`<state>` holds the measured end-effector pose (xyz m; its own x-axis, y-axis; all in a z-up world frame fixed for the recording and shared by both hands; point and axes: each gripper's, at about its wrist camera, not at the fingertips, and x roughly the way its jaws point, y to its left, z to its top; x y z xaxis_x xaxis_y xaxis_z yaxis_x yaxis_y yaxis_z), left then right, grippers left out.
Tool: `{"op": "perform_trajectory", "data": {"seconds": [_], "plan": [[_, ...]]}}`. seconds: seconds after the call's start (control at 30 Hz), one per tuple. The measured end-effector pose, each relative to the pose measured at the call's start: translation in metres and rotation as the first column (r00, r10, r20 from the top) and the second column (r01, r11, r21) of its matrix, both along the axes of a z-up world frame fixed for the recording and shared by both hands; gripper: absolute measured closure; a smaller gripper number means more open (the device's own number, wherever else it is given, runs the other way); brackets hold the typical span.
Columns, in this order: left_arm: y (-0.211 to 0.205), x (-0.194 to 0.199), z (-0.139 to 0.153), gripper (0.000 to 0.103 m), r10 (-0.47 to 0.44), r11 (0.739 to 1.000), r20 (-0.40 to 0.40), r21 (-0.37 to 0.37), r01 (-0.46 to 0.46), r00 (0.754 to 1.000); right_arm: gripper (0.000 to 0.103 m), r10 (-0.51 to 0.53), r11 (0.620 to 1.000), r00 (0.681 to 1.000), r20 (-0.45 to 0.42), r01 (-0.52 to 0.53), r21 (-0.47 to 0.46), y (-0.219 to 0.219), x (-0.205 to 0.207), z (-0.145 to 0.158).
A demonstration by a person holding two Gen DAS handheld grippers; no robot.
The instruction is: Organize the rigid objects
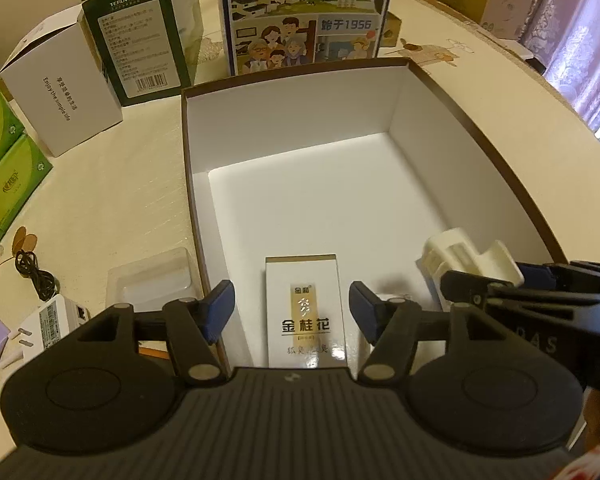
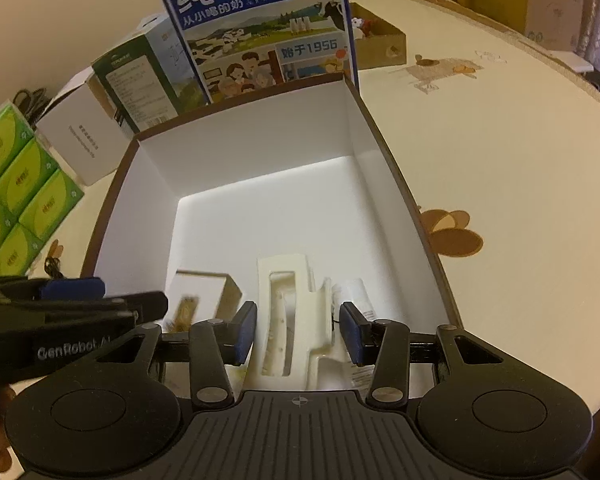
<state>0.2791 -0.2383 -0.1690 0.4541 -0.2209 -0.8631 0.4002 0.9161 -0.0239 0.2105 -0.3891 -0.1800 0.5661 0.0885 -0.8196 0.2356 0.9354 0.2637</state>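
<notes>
My left gripper hangs with jaws apart above the gold-lettered packet, which lies flat on the floor of the white open box. Right of it, my right gripper spreads wide around the cream plastic insert, a small white tube beside it.
</notes>
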Motion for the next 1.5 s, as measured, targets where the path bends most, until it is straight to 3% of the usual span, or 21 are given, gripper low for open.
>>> {"op": "perform_trajectory", "data": {"seconds": [0.47, 0.83, 1.5], "plan": [[0.016, -0.031, 0.032, 0.037, -0.031, 0.998, 0.026, -0.062, 0.032, 0.999, 0.053, -0.028, 1.0, 0.999, 0.04, 0.028, -0.006, 0.01, -0.034, 0.027], [0.052, -0.073, 0.069, 0.035, -0.012, 0.994, 0.057, -0.105, 0.018, 0.998, 0.051, -0.046, 0.999, 0.994, 0.1, 0.045, 0.013, 0.025, -0.078, 0.065], [0.141, -0.145, 0.123, 0.035, 0.101, 0.985, 0.127, -0.151, -0.081, 0.987, 0.049, 0.074, 0.996, 0.976, 0.205, -0.081, 0.028, 0.088, -0.124, 0.126]]}}
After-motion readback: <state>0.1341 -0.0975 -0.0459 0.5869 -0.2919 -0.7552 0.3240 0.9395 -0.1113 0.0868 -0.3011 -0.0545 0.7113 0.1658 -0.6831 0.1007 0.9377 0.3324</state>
